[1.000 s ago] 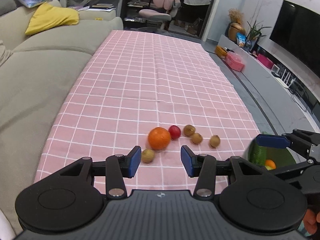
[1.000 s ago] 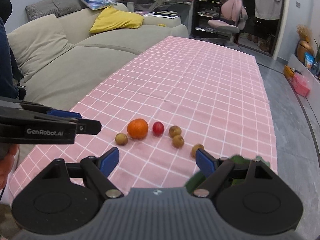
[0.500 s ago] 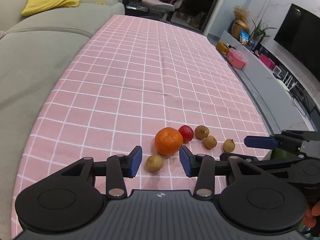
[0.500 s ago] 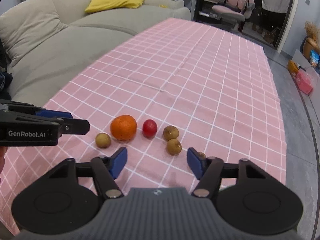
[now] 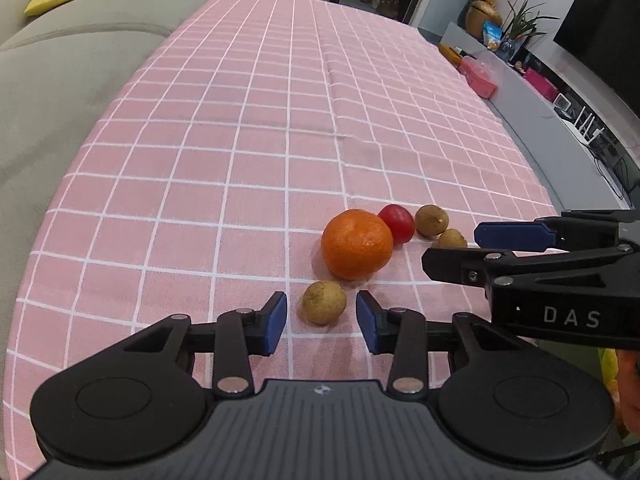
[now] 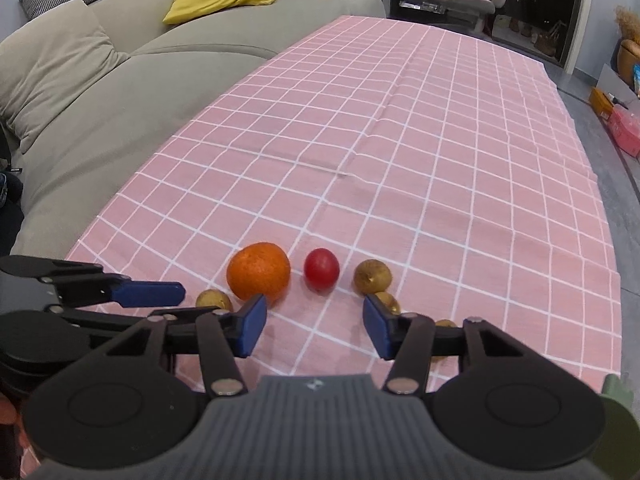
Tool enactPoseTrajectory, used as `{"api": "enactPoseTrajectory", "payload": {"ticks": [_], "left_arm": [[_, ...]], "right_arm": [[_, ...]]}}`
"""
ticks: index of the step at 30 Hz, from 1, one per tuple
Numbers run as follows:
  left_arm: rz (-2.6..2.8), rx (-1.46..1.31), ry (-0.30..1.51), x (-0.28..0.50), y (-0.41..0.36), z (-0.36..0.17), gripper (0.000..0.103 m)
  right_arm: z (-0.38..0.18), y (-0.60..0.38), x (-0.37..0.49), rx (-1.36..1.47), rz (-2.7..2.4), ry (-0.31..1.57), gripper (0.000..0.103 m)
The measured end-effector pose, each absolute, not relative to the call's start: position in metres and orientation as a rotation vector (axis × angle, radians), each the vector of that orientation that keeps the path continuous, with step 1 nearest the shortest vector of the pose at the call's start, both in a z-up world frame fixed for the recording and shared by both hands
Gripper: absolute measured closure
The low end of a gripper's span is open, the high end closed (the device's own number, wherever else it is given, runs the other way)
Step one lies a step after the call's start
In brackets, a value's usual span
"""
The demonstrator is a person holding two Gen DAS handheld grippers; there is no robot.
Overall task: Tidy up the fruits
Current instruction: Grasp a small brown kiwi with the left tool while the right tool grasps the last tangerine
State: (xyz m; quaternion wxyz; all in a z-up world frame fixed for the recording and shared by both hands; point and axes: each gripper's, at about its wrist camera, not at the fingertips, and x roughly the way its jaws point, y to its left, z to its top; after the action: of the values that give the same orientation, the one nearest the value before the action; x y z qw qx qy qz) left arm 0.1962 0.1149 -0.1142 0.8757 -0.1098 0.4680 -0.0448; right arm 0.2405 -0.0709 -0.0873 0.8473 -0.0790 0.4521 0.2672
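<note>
on the tablecloth (image 5: 240, 152), the orange (image 5: 357, 244) lies just behind one longan (image 5: 324, 302), tomato (image 5: 397, 223) to its right.

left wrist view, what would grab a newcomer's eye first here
The big round orange fruit on the pink checked tablecloth, with a small red fruit touching its far right side. Just nearer, the left gripper is closing around a small brown round fruit, pads not yet touching.

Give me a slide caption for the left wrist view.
Left gripper closing around a small brown fruit beside the orange.
</note>
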Motion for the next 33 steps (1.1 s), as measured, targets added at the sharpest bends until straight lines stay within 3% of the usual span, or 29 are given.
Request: {"api": "enactPoseTrajectory", "payload": {"ticks": [9,33], "left_arm": [[-0.096,-0.225,0.982,0.199,0.109,-0.121,0.075],[0.06,-0.308,0.954,0.188,0.169,-0.113,0.075]], "right_arm": [[-0.094,-0.068,0.245,-0.137,0.575,0.969,0.052],[-0.115,-0.022,0.254,-0.174,0.652,0.956,0.047]]}}
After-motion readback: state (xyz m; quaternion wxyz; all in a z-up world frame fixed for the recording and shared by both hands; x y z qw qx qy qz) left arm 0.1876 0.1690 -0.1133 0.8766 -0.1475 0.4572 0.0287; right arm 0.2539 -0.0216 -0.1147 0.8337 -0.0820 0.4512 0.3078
